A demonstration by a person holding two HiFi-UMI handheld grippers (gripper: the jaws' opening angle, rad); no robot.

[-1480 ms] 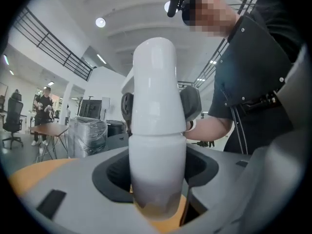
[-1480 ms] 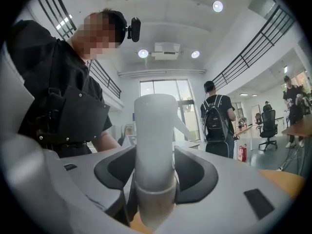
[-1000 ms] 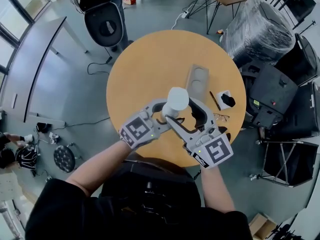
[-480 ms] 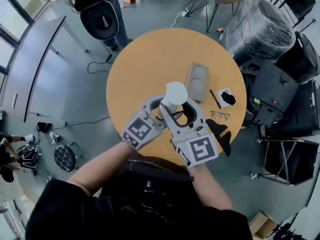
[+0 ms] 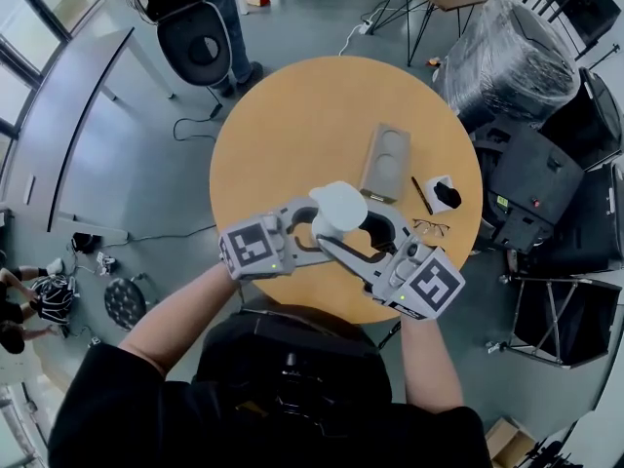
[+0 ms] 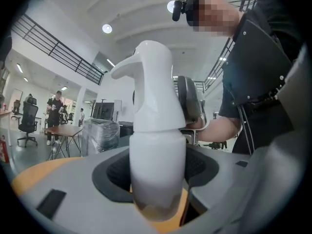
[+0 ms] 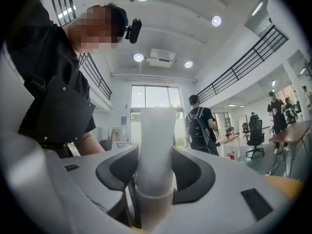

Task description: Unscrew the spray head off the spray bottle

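The round orange tabletop [image 5: 292, 115] fills the middle of the head view. Low in that view, over the tabletop's near edge, the two grippers meet from either side on a white spray bottle [image 6: 157, 174], which is held upright in the air. The left gripper [image 5: 310, 224] reaches in from the left, its jaws clenched on the bottle's rounded body below the seam. The right gripper [image 5: 363, 232] reaches in from the lower right. Its jaws have just been closing, and their dark pads now press on both sides of the spray head [image 7: 156, 140], above its collar. The head's nozzle points toward the left in the left gripper view. Right of the bottle in the head view, a flat grey tray [image 5: 386, 162] with a round recess lies on the tabletop. Farther right are a small white box [image 5: 442, 194], a pair of glasses [image 5: 432, 228] and a dark pen [image 5: 419, 195].
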